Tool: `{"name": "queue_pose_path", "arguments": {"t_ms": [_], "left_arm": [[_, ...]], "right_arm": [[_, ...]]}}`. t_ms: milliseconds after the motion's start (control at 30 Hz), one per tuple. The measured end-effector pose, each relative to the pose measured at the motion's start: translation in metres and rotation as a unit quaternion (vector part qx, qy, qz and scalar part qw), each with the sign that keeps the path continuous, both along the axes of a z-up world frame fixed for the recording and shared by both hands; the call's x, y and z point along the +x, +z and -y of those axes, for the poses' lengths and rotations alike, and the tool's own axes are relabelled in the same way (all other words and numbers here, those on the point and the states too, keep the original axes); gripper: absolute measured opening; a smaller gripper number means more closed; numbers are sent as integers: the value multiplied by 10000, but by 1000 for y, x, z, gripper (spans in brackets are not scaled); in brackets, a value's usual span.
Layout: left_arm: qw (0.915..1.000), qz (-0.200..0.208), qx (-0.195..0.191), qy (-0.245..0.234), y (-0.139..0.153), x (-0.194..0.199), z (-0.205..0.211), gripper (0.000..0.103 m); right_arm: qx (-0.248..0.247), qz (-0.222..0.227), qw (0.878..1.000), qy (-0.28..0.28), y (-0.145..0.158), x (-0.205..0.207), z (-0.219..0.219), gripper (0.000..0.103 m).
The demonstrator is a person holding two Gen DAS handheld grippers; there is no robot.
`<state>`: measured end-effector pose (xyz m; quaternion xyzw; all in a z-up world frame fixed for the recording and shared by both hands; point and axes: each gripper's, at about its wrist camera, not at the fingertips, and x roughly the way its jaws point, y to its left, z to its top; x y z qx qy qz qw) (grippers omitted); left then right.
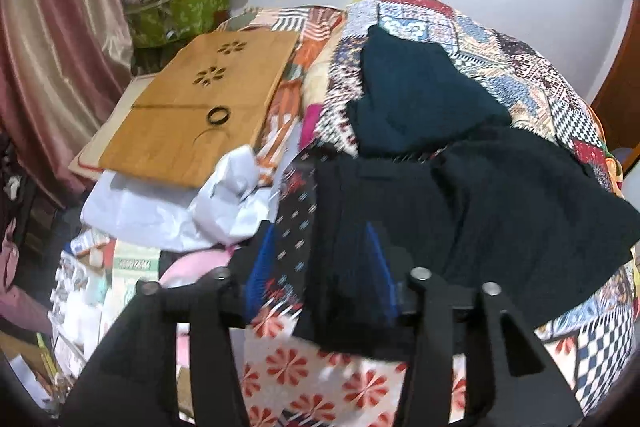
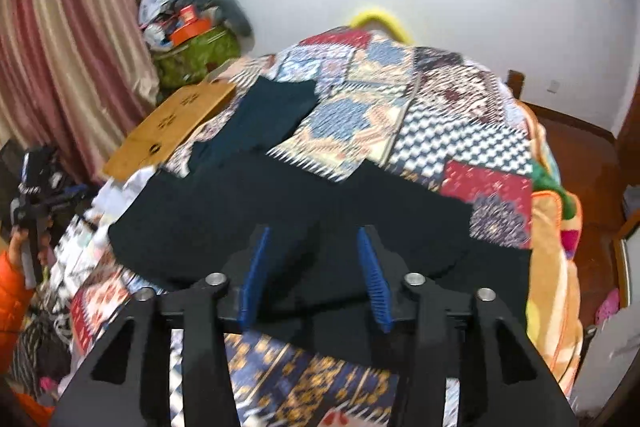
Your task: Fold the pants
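Both grippers stand partly open over the dark pants (image 2: 288,203) spread across the patchwork quilt (image 2: 460,131) of the bed. In the right wrist view, the right gripper (image 2: 314,273) has its blue pads (image 2: 252,275) apart with the cloth lying between and below them; the pads do not seem to pinch it, so the fabric looks released, not held. In the left wrist view, the left gripper (image 1: 324,263) is likewise parted, one blue pad at about 9 o'clock of the pants' near edge, the other half hidden by dark cloth; blur makes contact hard to judge. The pants lie in the middle of the bed, a teal-dark portion (image 1: 416,95) running toward 12 o'clock and a blacker folded mass nearer the camera, which suggests one fold laid down and let go. A wooden lap board (image 1: 200,111) sits at 10 o'clock, clear of the garment, beside white paper (image 1: 160,207).
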<state>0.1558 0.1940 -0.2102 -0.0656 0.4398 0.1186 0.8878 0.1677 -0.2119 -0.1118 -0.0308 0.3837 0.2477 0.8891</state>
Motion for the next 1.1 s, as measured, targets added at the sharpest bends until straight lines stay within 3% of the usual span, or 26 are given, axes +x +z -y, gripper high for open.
{"name": "queue_pose_path", "arguments": {"t_ms": [67,133,233,600,733,800,833,967,1100], "left_arm": [[10000,-27,-22,-89,0,16,7,56],[9998,-133,-12,-125,-3,32,14,72],[9994,-271,10,-220,-11,60,25,77],[9929,-1007,-78,-633,-70,121,49,81],[9902,-1222,50,-682,-91,124,53,83],[9896,-1211,235,-735,-93,124,58,86],[9893,-1205,292,-766,-94,123,61,88],[9888,-1204,404,-781,-97,125,64,91],[9890,-1252,358,-705,-94,125,61,91]], "right_arm": [[-81,-46,9999,-85,-3,19,1,47],[-117,-140,9997,-144,-7,37,-2,49],[-150,-338,9992,-174,-18,65,-6,49],[-240,-1470,9886,-206,-93,174,-41,49],[-597,-1570,9857,-153,-118,191,-55,49],[-480,-1591,9859,-179,-124,196,-54,49],[-400,-1596,9861,-223,-127,198,-51,47],[-560,-1433,9876,-325,-130,199,-50,18],[-761,-1311,9879,-330,-122,196,-47,13]]}}
